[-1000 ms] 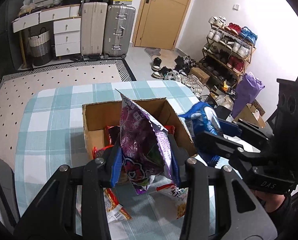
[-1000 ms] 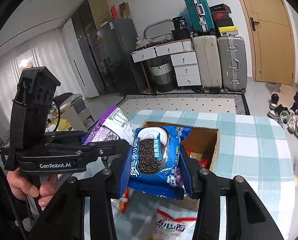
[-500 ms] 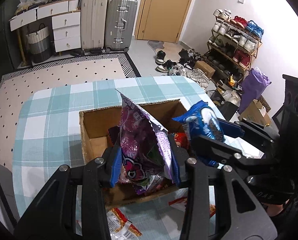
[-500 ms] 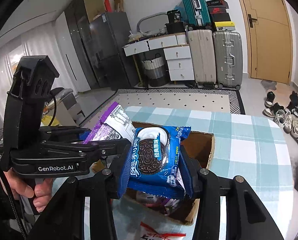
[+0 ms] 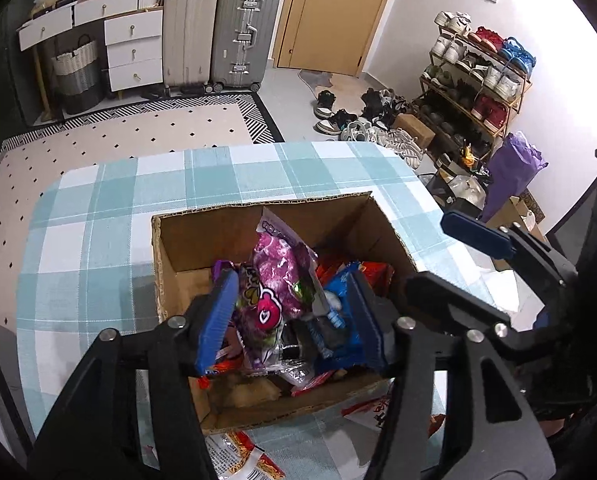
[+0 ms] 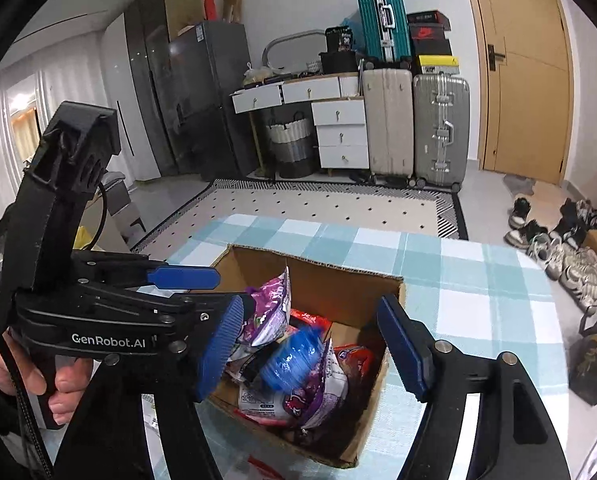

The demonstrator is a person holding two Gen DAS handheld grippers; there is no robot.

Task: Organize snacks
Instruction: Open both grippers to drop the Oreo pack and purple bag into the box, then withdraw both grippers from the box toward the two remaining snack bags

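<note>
An open cardboard box [image 5: 258,210] [image 6: 322,266] stands on the checked tablecloth and holds several snack packs. My left gripper [image 5: 290,278] hangs over the box's near part. Its jaws are opening, and a purple snack bag [image 5: 276,280] stands loose between them, resting on the packs below. My right gripper [image 6: 310,300] is above the box with its jaws opening wide. A blue cookie pack [image 6: 294,358], blurred, drops free beneath them. That blue cookie pack [image 5: 338,320] lies beside the purple bag [image 6: 272,308].
Loose snack packs [image 5: 242,456] [image 5: 378,408] lie on the cloth [image 5: 98,240] in front of the box. A hand [image 6: 22,376] grips the left tool's handle. Suitcases [image 6: 438,128], drawers and a shoe rack [image 5: 478,88] stand beyond the table.
Both grippers came forward and down over the box. Their jaws opened, and the purple bag and the blue cookie pack left the pads and went into the box.
</note>
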